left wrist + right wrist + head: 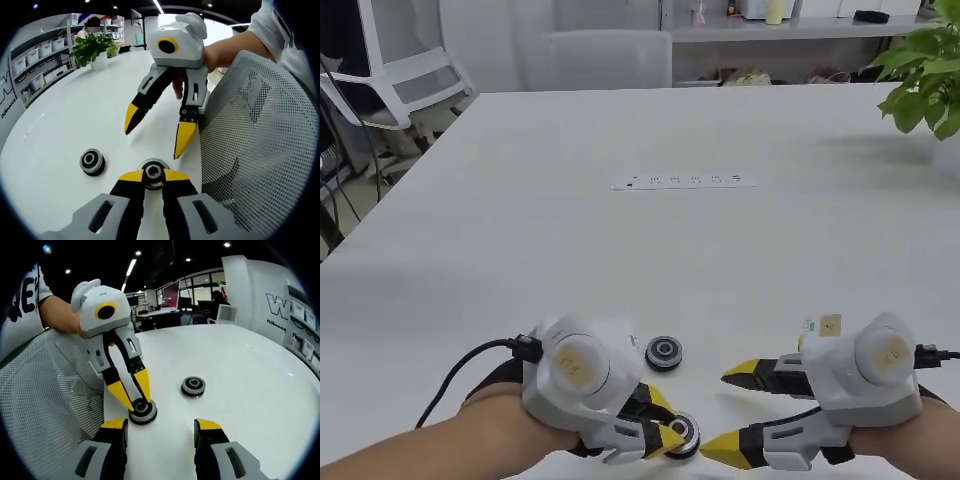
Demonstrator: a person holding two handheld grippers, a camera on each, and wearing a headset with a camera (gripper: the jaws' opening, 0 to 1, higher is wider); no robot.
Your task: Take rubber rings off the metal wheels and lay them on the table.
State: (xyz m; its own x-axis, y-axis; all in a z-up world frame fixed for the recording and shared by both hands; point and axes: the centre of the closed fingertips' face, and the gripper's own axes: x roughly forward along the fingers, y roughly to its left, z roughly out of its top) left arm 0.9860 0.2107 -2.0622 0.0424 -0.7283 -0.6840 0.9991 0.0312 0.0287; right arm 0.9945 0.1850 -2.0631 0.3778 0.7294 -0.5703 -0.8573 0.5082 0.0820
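A metal wheel [685, 431] with a dark rubber ring sits at the table's near edge, and my left gripper [672, 434] is shut on it. In the left gripper view the yellow tips pinch this wheel [152, 169] from both sides. A second ringed wheel [663, 352] lies flat on the table just beyond, untouched. My right gripper [717, 412] is open, its jaws spread and pointing left at the held wheel from a short distance. From the right gripper view, the held wheel [143, 411] lies just ahead of the open jaws, and the second wheel [193, 386] lies farther off.
A white power strip [685, 181] lies mid-table. A green plant [925, 80] stands at the far right, and a white chair [400, 70] at the far left. A mesh chair back [260, 140] is close behind the table's near edge.
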